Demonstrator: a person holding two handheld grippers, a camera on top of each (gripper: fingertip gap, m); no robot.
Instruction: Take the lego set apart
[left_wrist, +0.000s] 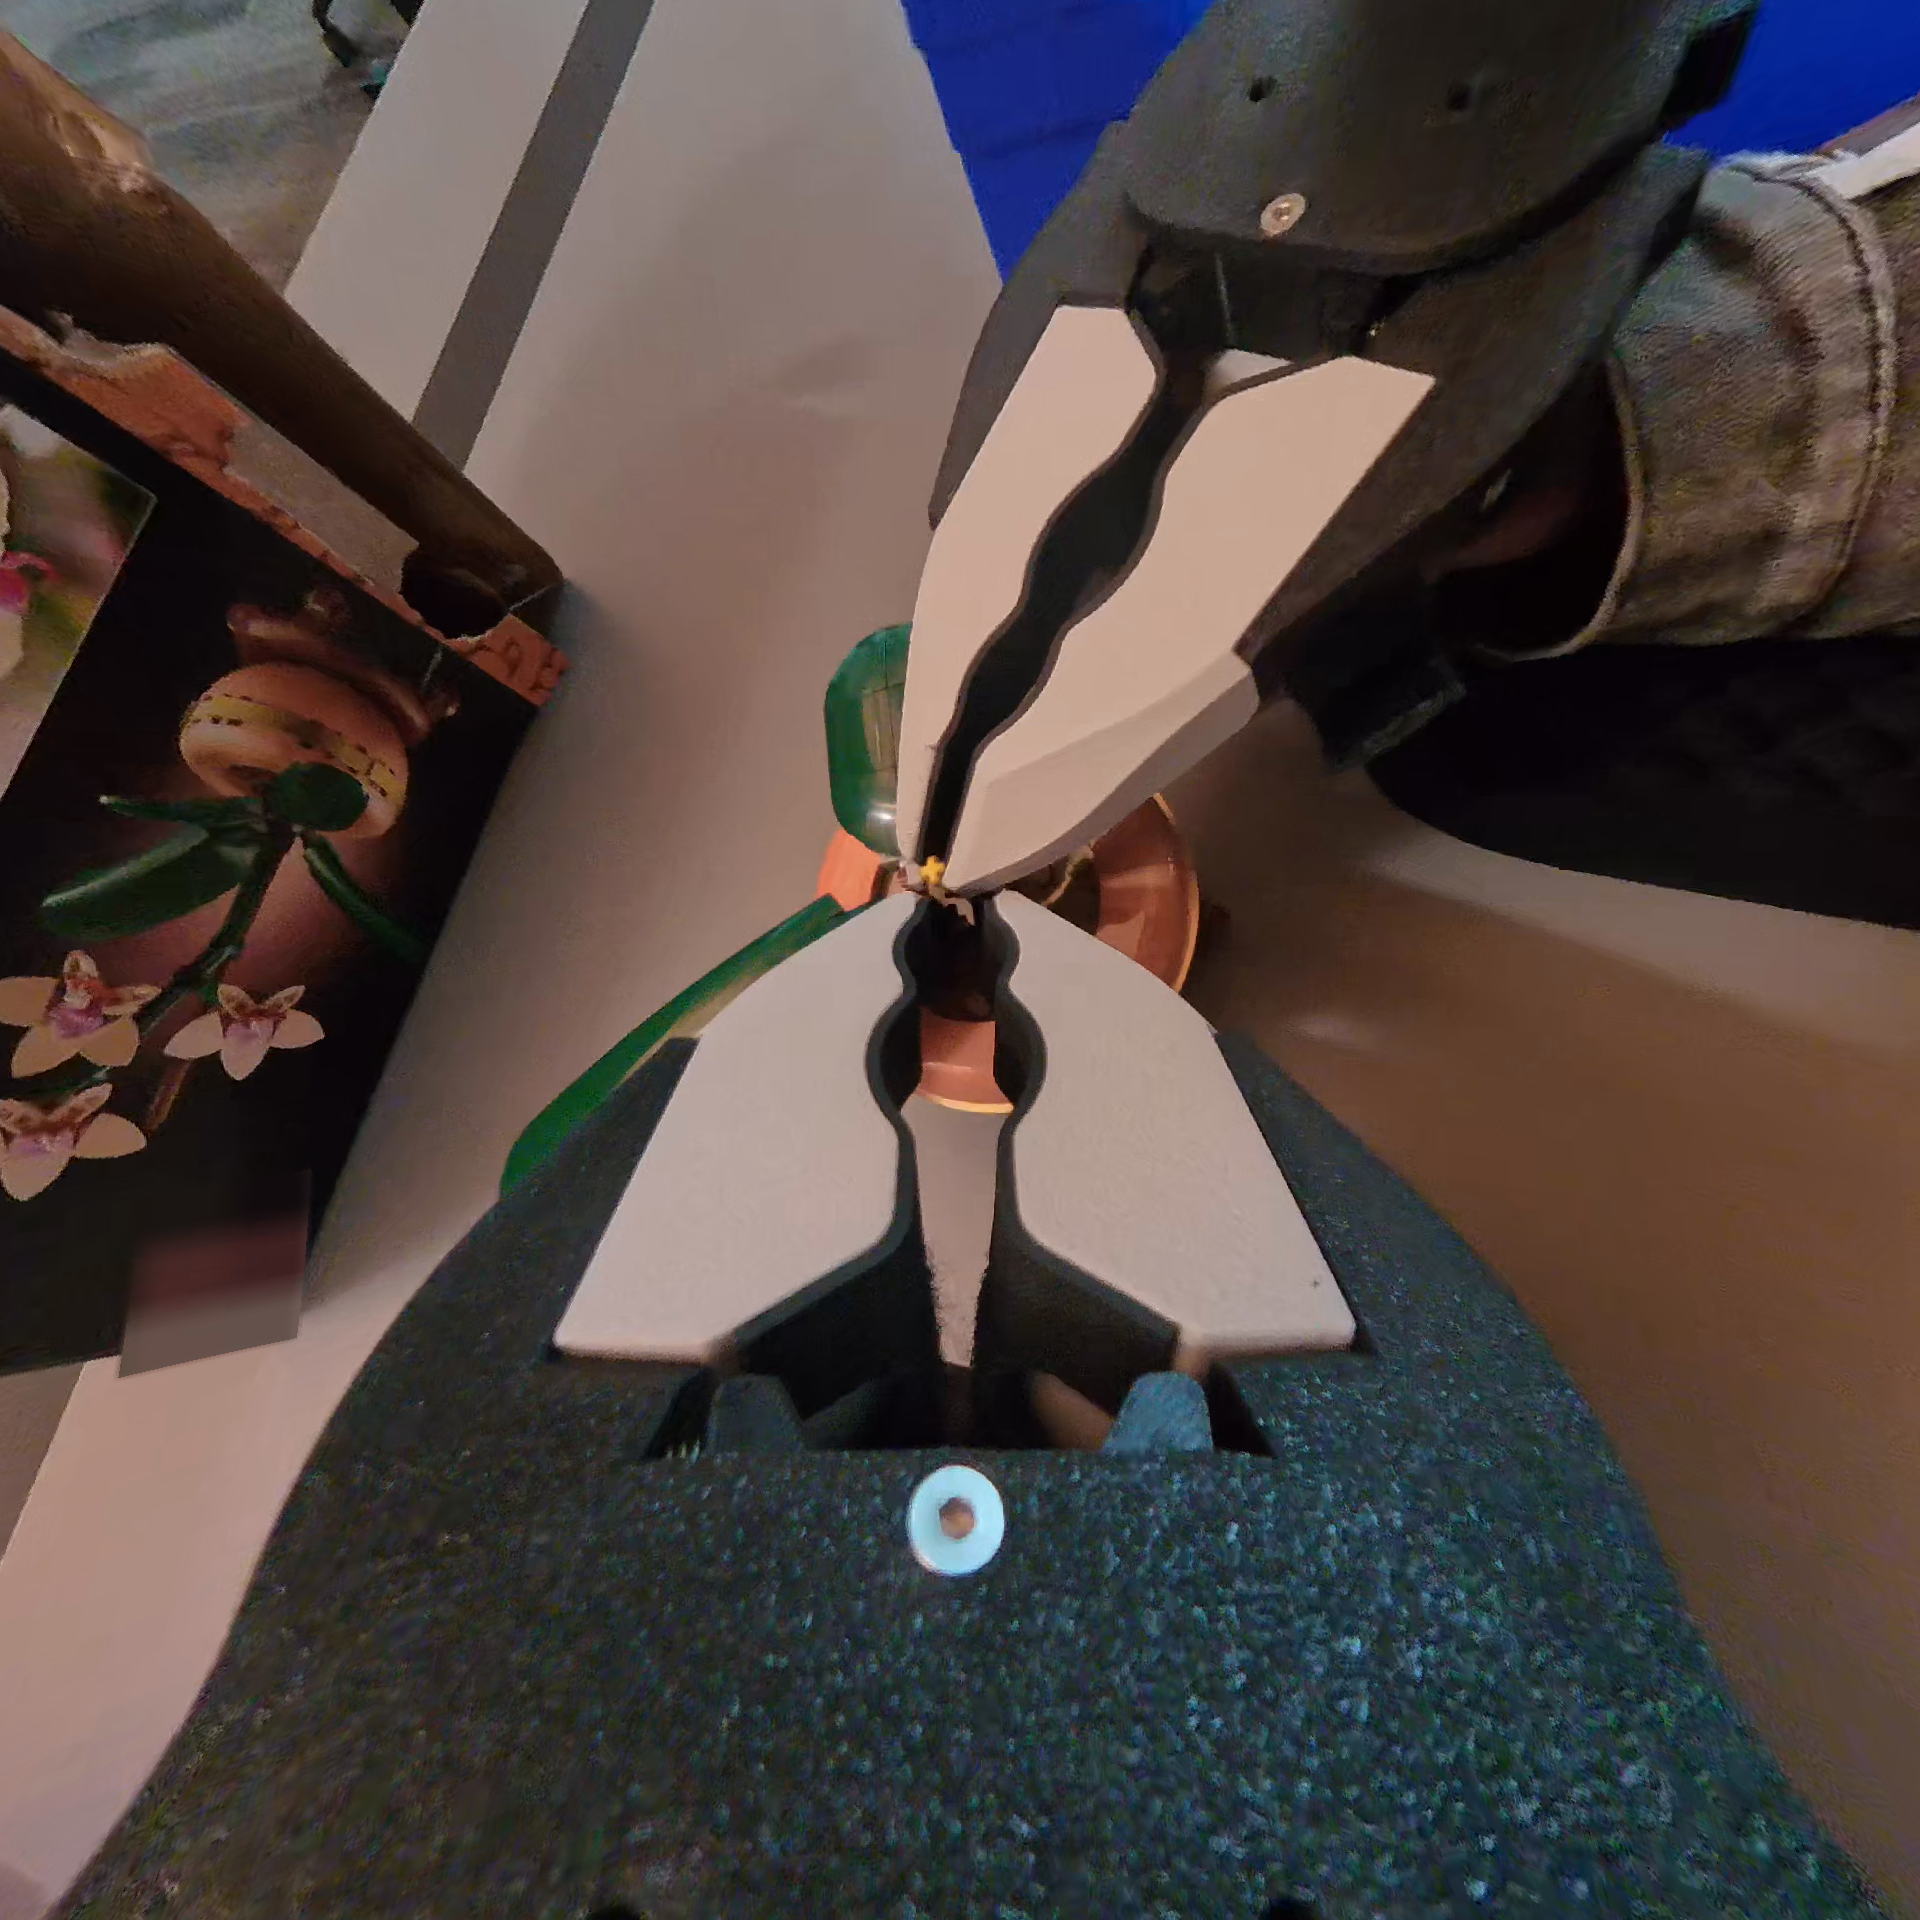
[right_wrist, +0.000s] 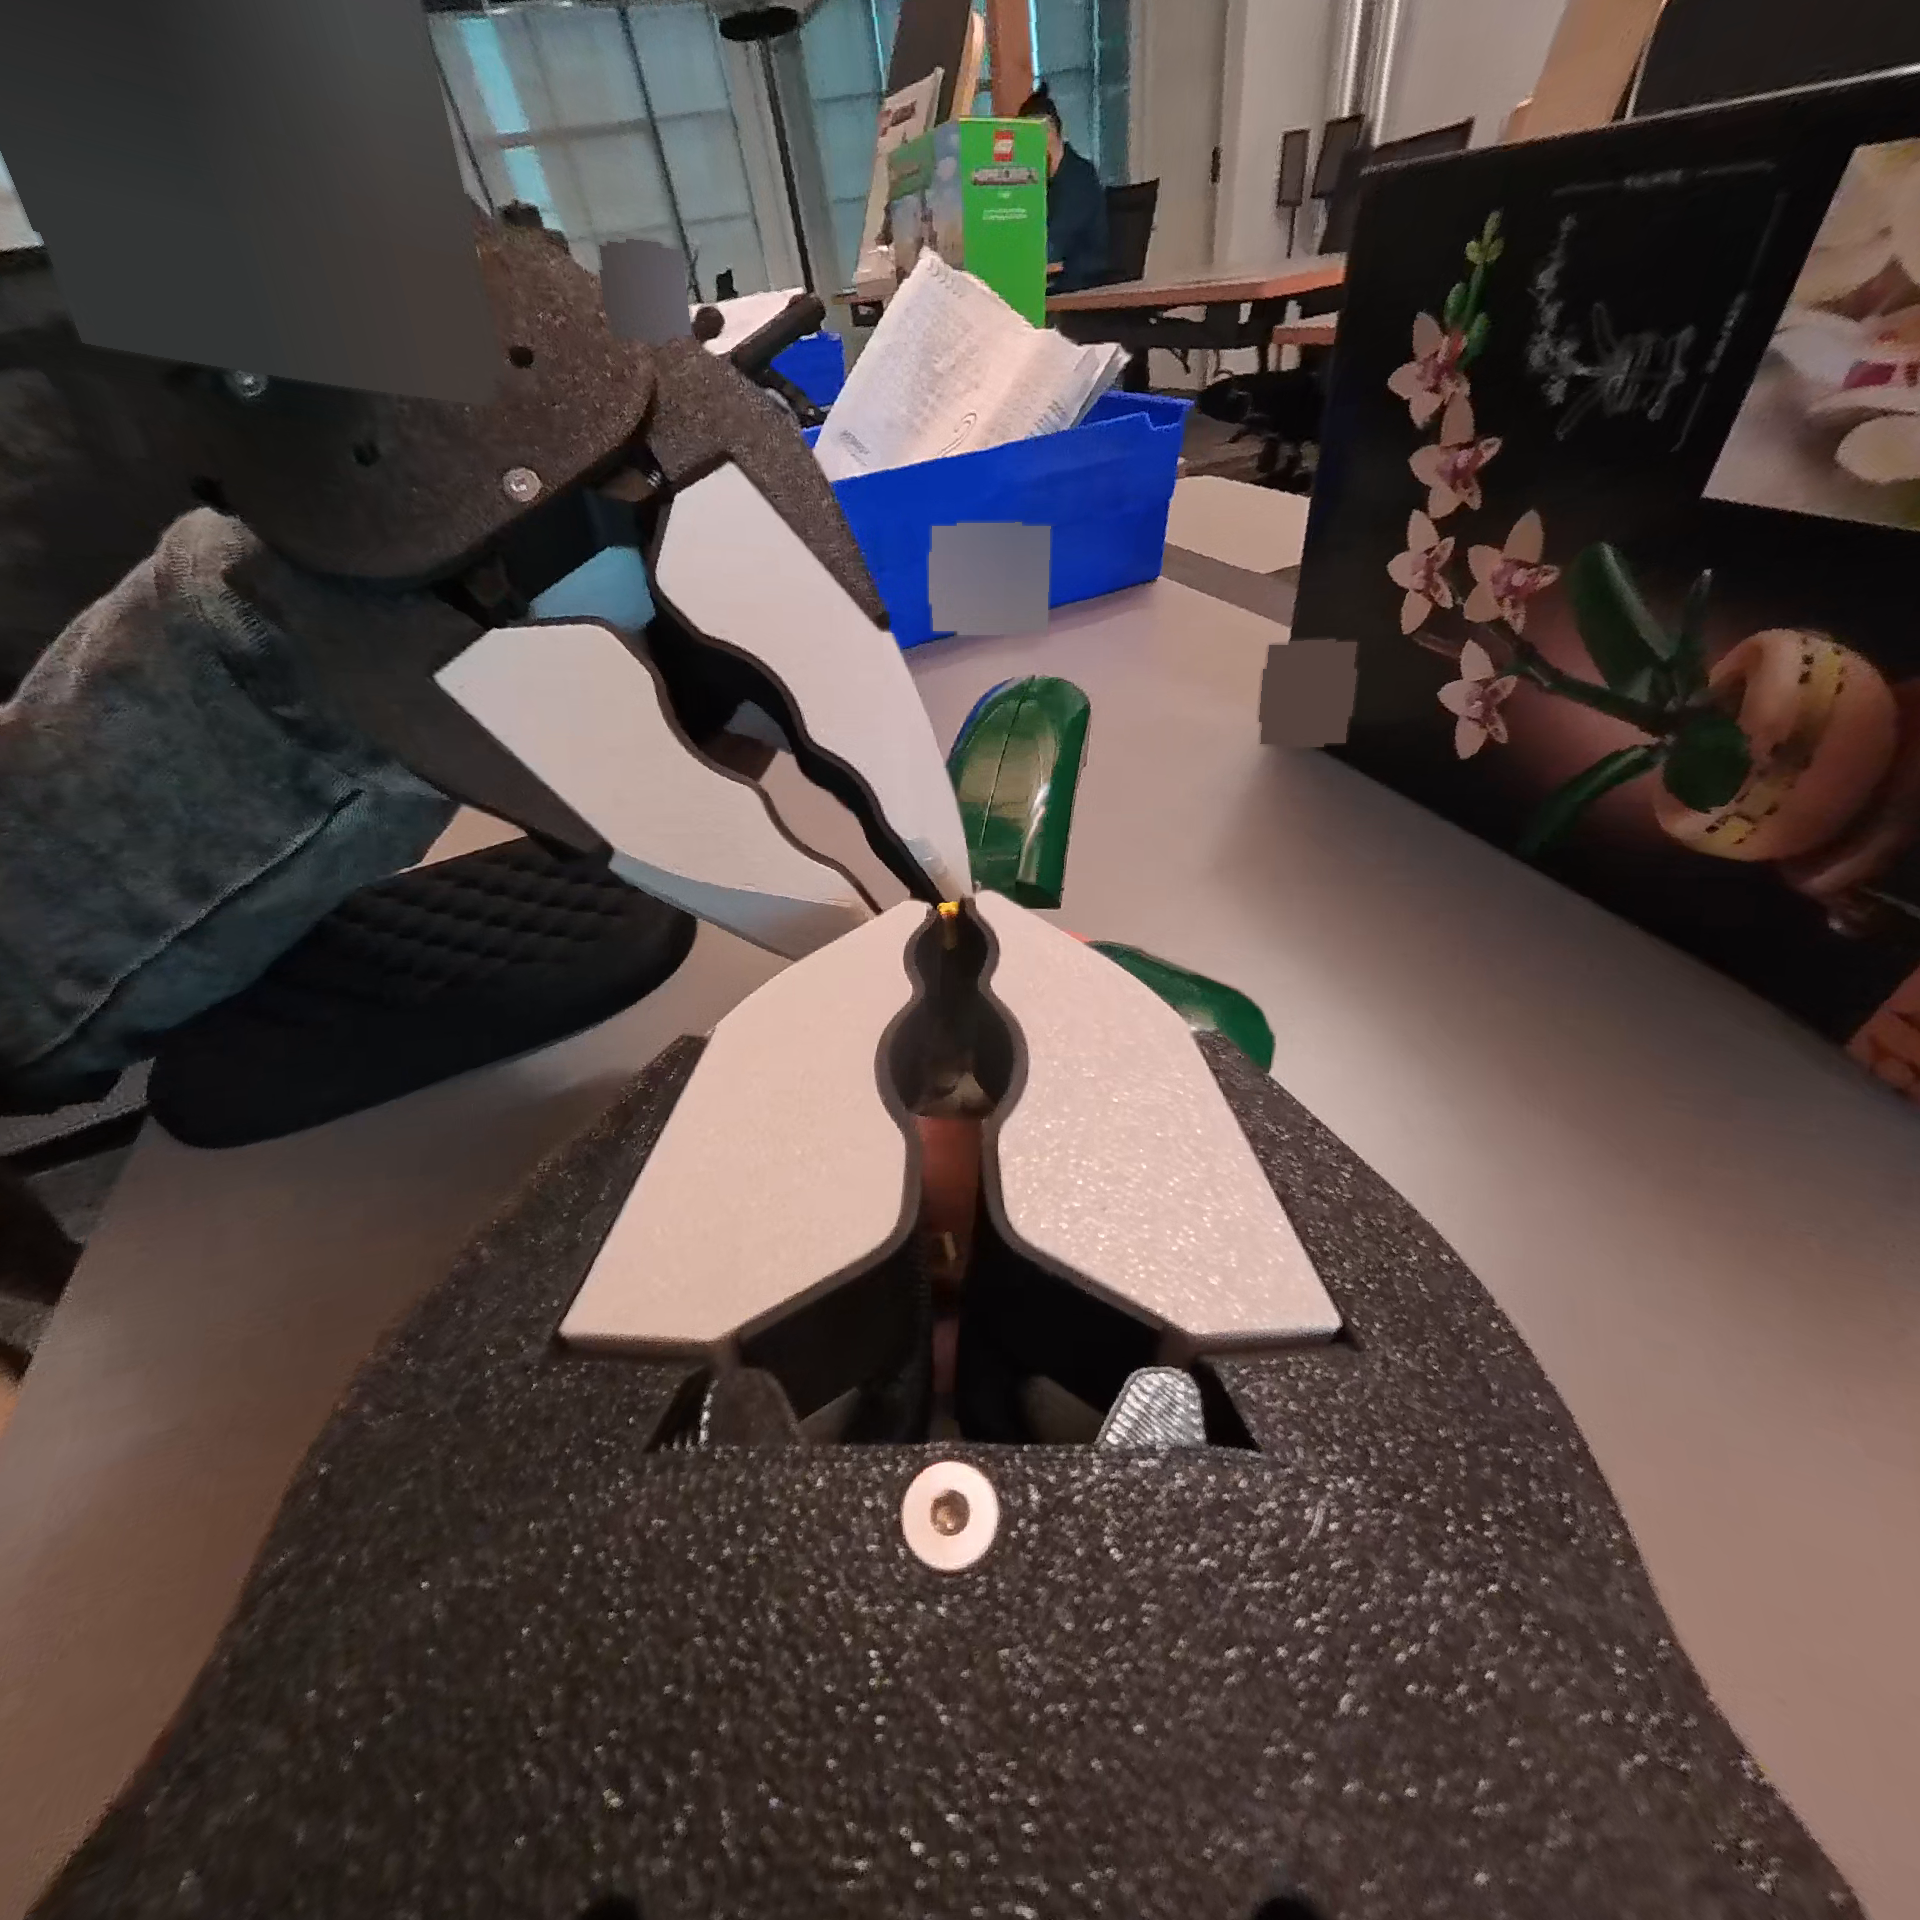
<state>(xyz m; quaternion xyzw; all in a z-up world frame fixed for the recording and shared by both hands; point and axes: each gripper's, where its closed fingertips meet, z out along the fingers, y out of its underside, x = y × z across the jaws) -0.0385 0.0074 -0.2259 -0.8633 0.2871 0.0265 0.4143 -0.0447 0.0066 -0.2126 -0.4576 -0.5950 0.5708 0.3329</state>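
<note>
The lego set is a small plant in a terracotta pot (left_wrist: 1148, 883) with dark green leaves (left_wrist: 868, 717). It stands on the grey table (left_wrist: 644, 520), mostly hidden behind the two grippers, whose tips meet just above it. My left gripper (left_wrist: 951, 906) is shut on a small white piece at the top of the plant. My right gripper (right_wrist: 951, 910) is shut on a tiny yellow piece (right_wrist: 948, 912) that touches the white one. In the right wrist view the leaves (right_wrist: 1023, 790) and pot (right_wrist: 951, 1143) show around and between my fingers. The right gripper (left_wrist: 932, 868) comes in from the upper right.
The set's black box (left_wrist: 208, 883) with a flower picture stands close by on the table, and also shows on the right in the right wrist view (right_wrist: 1610, 623). A blue bin (right_wrist: 1039, 488) with a paper booklet sits behind. A black chair (right_wrist: 416, 956) and a sleeve (right_wrist: 156, 727) are at the left. Left and right tips are no more than a few centimetres apart.
</note>
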